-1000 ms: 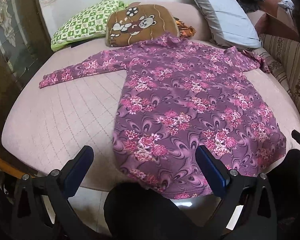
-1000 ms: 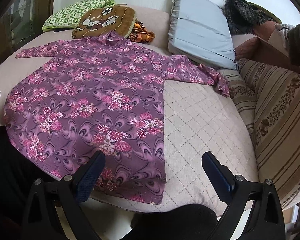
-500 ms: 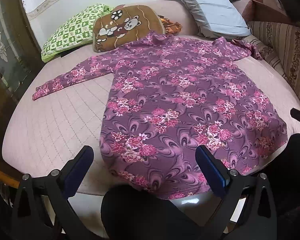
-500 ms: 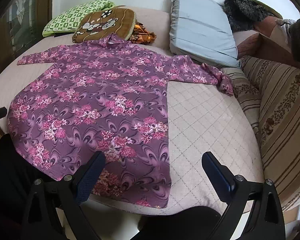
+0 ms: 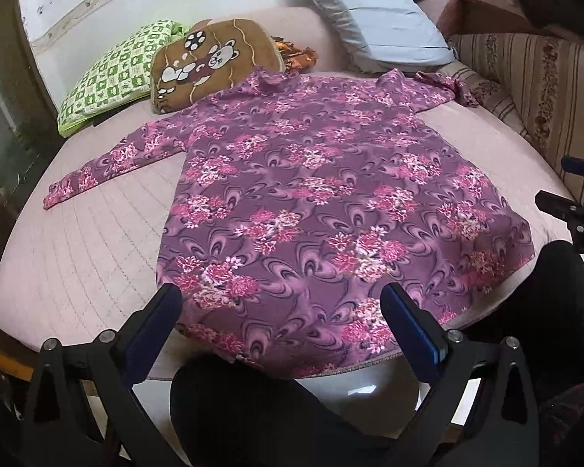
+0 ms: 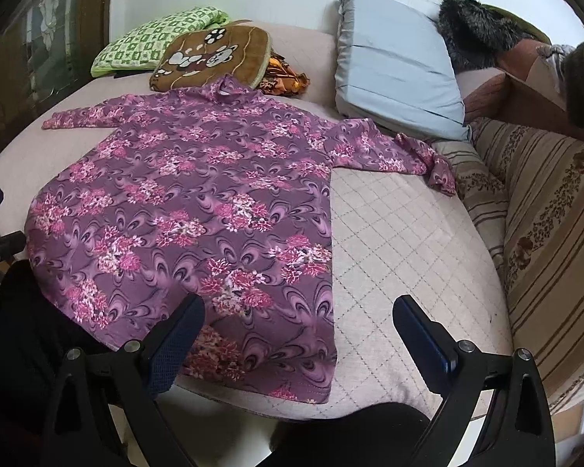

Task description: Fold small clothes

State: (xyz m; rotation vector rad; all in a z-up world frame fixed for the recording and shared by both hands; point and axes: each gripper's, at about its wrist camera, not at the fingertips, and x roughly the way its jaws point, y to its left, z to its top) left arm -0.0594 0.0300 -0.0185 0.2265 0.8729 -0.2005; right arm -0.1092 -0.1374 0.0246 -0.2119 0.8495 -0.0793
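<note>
Purple long-sleeved top with pink floral print [image 5: 311,202] lies flat and unfolded on the pink quilted bed [image 5: 81,257]. Long axis runs hem-to-collar: hem at the near edge, collar by the brown bear cushion [image 5: 210,66], sleeves spread sideways. Left gripper [image 5: 278,311] and right gripper [image 6: 298,319] both spread wide, empty, hovering near the hem.

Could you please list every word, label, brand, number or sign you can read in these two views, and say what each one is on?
There is no readable text in either view.
The purple floral top carries only a flower print.
The brown cushion shows a cartoon bear and a ball, no lettering.
The green checked cushion has small square motifs, too small to tell whether any are characters.
Both grippers, left gripper and right gripper, show no markings.
</note>
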